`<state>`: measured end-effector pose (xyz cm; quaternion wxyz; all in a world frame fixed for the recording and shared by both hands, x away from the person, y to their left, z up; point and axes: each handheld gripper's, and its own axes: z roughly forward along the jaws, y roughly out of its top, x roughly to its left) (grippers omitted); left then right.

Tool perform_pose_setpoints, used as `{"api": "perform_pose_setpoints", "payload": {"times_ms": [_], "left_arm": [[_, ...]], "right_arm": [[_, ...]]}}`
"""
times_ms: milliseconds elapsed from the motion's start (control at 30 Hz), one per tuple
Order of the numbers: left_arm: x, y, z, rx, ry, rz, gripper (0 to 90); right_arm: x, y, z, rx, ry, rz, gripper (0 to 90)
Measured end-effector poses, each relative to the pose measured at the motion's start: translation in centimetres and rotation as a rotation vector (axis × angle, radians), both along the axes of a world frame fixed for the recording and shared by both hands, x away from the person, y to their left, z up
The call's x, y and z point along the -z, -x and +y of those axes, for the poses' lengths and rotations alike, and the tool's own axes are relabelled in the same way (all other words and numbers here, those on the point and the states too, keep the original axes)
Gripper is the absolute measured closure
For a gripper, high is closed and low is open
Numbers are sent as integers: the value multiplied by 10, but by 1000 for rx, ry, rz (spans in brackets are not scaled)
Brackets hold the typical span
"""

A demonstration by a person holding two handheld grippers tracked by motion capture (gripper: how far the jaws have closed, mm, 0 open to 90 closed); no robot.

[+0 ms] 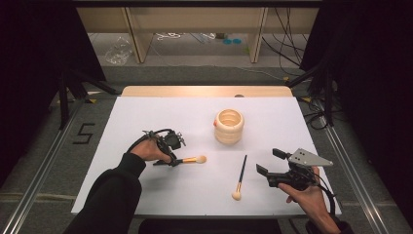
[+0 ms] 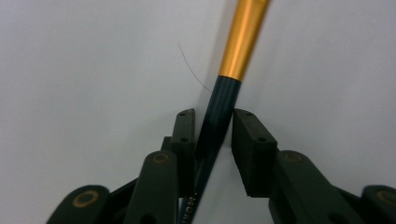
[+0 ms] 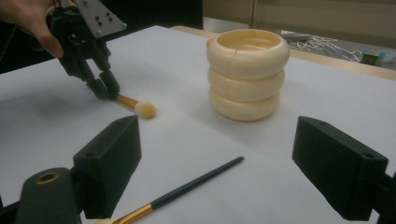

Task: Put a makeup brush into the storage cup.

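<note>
Gripping a makeup brush [image 2: 229, 88], left claw [image 2: 213, 128].

Black sleeve [image 1: 114, 192], black fingers [image 3: 109, 163] (brass-ringed pivots).

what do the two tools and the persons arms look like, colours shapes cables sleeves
Both tools are black with two blocky, flat-faced jaws on linked arms with brass-coloured pivot rings. The right tool carries a grey three-cornered plate with small holes, and a black cable loops from it. The left tool has black cables arching over it. The left arm wears a long black sleeve; a dark cuff shows at the right wrist.
</note>
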<state>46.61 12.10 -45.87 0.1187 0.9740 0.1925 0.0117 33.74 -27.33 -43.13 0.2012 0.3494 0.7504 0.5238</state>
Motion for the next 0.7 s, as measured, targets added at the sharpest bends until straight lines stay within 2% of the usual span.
{"api": "perform_pose_setpoints", "payload": {"times_ms": [133,233,267,333,533,700], "left_arm": [[-1,-1,-3,16,-14,4,719],[0,-1,-5,21,-14,7,713],[-1,-2,-7,23,-26,9,719],[-1,-3,-6,18,-24,18,732],[0,-6,-5,4,-20,28,775],[-1,-7,-9,10,-45,41,778]], "right_arm": [[0,0,0,-2,2,-7,166],[0,0,0,-5,5,7,165],[0,-1,0,-9,-5,-14,166],[0,0,1,-9,3,9,166],[0,0,1,-12,3,3,167],[0,0,1,-12,-1,9,168]]}}
